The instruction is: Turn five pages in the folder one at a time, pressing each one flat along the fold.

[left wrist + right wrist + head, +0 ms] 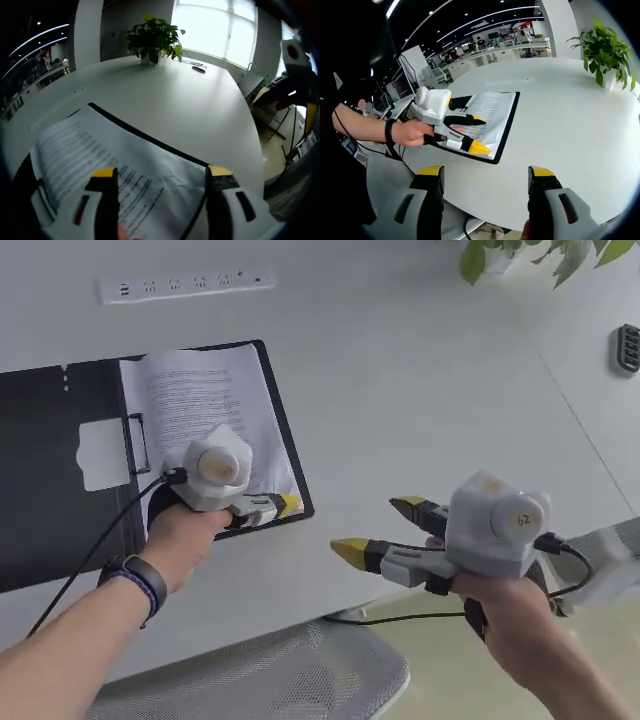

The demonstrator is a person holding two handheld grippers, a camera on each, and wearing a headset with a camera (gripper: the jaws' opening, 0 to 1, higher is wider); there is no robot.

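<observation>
Folder [50, 500] lies open on the table [420, 390], left gripper [162, 172] over the near right corner of its top page [205, 390], jaws wide apart and empty. Right gripper [378, 525], also spread and empty, hangs by the table edge. We should nip one sheet only.

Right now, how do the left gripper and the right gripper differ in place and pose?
The left gripper is over the printed page of the folder; the right gripper is over bare table near its edge, apart from the folder. In the head view the left gripper points right, the right gripper left. Both are open and empty.
</observation>
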